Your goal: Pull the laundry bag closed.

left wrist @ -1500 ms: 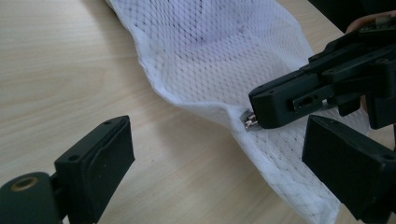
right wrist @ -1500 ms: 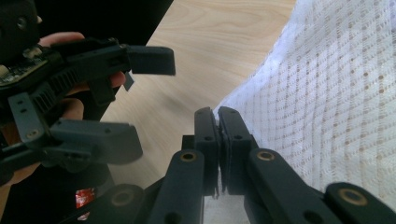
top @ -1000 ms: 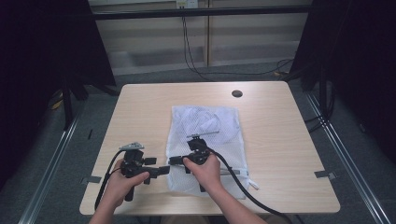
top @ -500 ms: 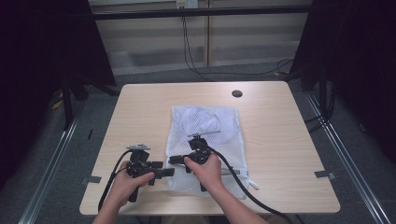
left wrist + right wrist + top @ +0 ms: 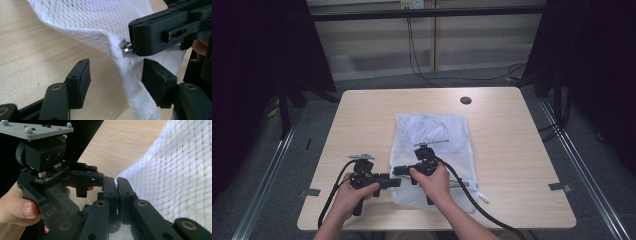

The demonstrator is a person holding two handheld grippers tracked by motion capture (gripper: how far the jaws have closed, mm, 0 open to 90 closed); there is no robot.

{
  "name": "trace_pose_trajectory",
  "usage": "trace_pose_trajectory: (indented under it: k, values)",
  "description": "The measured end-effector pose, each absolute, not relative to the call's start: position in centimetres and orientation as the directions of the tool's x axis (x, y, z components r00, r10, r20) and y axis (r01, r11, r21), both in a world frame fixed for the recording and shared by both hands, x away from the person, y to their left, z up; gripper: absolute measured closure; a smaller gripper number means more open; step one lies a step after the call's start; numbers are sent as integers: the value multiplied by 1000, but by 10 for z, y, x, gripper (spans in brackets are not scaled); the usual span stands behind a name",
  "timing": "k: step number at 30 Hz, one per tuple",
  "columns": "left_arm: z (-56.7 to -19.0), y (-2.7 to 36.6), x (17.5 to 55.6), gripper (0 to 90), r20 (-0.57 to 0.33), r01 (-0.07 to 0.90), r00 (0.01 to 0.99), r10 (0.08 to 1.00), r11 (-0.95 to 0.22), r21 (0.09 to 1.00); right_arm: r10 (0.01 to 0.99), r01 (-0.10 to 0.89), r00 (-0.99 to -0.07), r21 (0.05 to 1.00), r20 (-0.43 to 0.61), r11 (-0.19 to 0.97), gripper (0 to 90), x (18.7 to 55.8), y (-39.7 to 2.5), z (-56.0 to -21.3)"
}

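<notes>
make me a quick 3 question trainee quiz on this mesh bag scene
1. True or false: the left gripper is clamped shut on the white mesh bag.
2. What does the right gripper pinch? A) a cable B) the metal zipper pull C) the table edge
3. Fill in: a fold of the bag lies ____ the left gripper's open jaws.

Key: 1 false, its jaws stand apart. 2 B. 3 between.

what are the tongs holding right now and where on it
Right tongs are shut on the mesh bag's metal zipper pull; left tongs are open around the bag's edge.
</notes>
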State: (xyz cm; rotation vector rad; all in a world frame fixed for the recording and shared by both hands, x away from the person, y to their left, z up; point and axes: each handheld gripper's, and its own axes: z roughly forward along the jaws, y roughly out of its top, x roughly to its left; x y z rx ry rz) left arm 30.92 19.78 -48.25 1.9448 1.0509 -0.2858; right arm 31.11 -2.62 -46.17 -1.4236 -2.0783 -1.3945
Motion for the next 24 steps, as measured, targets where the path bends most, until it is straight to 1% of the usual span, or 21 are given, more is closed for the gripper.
trace_pose_trajectory:
  k: [4, 5, 7, 14, 21, 24]
  values:
    - [-483, 197, 310, 442, -559, 767, 613, 558, -253, 590, 574, 828, -484, 558, 661, 56, 875, 311, -26, -461]
    - [-484, 197, 310, 469, -568, 772, 606, 557, -240, 588, 573, 828, -483, 558, 662, 53, 875, 311, -27, -461]
    - [-484, 196, 310, 484, -569, 772, 608, 554, -247, 585, 573, 827, -484, 559, 661, 53, 875, 311, -26, -460]
    - [-484, 195, 311, 508, -573, 770, 611, 546, -242, 590, 571, 825, -487, 563, 660, 53, 875, 311, -26, -460]
    - [-485, 195, 312, 497, -571, 772, 611, 548, -251, 585, 569, 824, -489, 565, 661, 52, 875, 311, -27, -458]
    - [-486, 195, 313, 510, -570, 772, 615, 545, -269, 576, 568, 824, -488, 565, 663, 50, 875, 311, -27, -458]
